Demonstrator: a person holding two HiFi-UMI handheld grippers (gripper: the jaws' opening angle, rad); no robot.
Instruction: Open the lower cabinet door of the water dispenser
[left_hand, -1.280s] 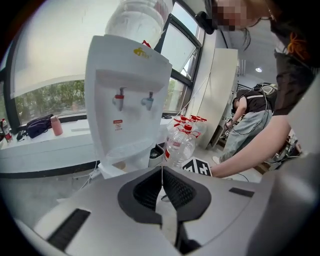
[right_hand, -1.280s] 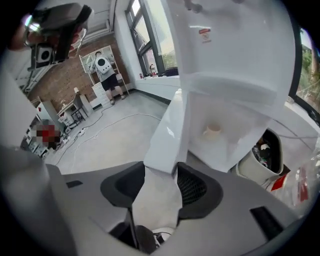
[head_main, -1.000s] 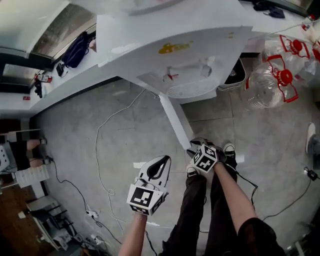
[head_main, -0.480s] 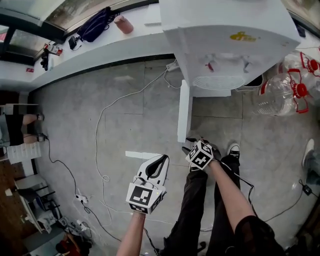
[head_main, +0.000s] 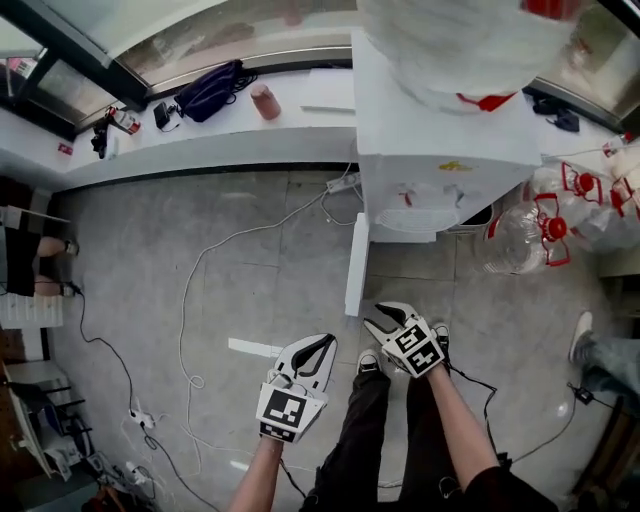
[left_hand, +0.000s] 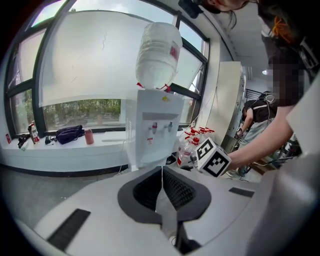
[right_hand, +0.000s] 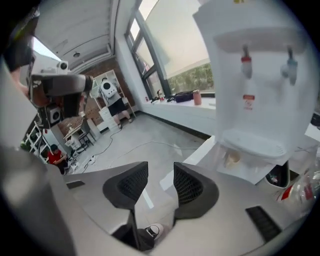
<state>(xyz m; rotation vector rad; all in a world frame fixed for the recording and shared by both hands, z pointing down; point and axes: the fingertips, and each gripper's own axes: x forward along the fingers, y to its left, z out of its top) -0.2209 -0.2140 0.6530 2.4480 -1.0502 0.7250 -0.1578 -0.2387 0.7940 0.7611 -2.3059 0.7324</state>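
Two grippers are being held over the grey floor (head_main: 240, 260), short of the water dispenser (head_main: 440, 140). The left gripper (head_main: 325, 342) is being held with its jaws pressed together on nothing. The right gripper (head_main: 385, 315) is being held with its jaws apart and nothing between them. The lower cabinet door (head_main: 356, 265) is being seen swung wide open, standing edge-on out from the dispenser's base, apart from both grippers.
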